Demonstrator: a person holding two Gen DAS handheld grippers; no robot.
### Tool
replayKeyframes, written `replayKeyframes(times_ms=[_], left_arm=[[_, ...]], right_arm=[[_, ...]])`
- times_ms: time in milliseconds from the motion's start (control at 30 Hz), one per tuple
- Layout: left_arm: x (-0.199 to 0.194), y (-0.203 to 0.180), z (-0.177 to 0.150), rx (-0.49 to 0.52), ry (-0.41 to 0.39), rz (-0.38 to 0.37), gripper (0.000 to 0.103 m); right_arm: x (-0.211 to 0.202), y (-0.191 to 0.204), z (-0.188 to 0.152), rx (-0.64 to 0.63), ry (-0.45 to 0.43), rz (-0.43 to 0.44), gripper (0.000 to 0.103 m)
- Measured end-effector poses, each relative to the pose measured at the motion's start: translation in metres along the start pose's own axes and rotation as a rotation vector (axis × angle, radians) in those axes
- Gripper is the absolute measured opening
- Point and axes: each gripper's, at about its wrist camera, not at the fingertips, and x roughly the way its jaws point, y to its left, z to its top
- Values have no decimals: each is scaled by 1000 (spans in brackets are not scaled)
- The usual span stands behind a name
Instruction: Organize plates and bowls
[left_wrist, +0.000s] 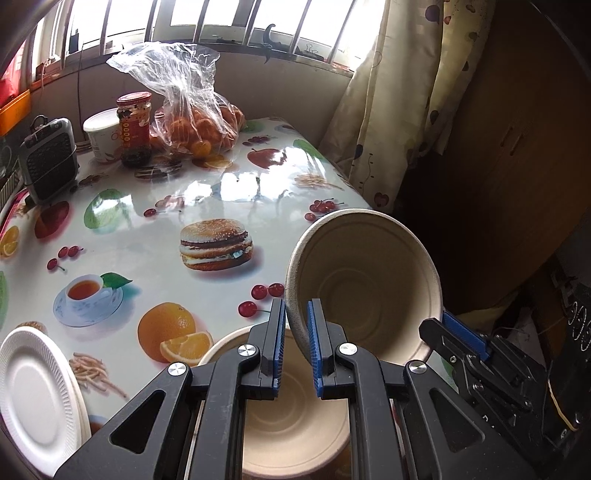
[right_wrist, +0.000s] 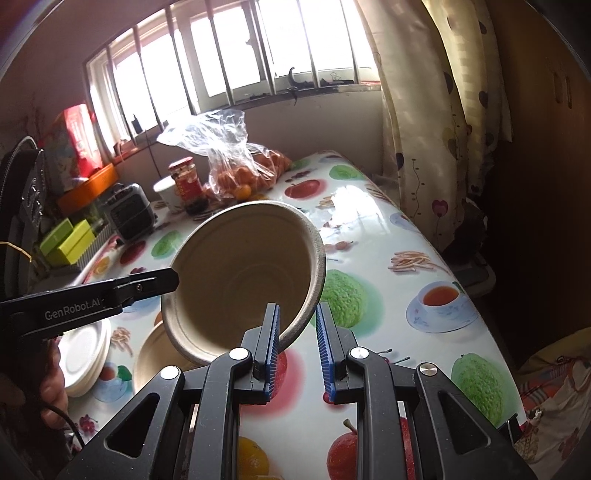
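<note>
A beige paper bowl (left_wrist: 369, 280) hangs tilted above the table, its opening facing the cameras. My left gripper (left_wrist: 295, 321) is shut on its left rim. My right gripper (left_wrist: 441, 325) is shut on the opposite rim. In the right wrist view the same bowl (right_wrist: 243, 273) fills the middle, with the right gripper (right_wrist: 297, 317) pinching its lower right rim and the left gripper (right_wrist: 173, 277) at its left edge. A second beige bowl (left_wrist: 291, 424) (right_wrist: 151, 354) stands upright on the table just below. A stack of white plates (left_wrist: 33, 398) (right_wrist: 85, 354) lies to its left.
The table (left_wrist: 155, 240) has a glossy fruit-print cover. At its far end are a bag of oranges (left_wrist: 199, 125), a red-lidded jar (left_wrist: 135, 125), a white cup (left_wrist: 101, 133) and a small grey heater (left_wrist: 50, 158). A curtain (left_wrist: 399, 103) hangs past the right edge.
</note>
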Motion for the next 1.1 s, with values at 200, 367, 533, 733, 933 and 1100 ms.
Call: replayKeyframes(times_ms=[200,367,533,733,933,1100], left_arm=[[-14,7,-10,-12,-13,10,13],[-22,15,-18,-25,-18,17,13],[-26,25,-26,-49,-18,19,13],[-32,35,-36,-71,-21,21,13],[-32,46,-45,-93,-9,28,13],[-33,53,-51,-102,-3,33,13]], right_arm=[[-4,13,-8,-16,9,14,20],[-7,24,-15,-28,16,28,20],[-8,34,-21,-39,26,40,20],[-6,45,-28,-56,44,49,20],[-3,54,-36,-68,59,58,20],[2,60,-43,-69,81,63,20]])
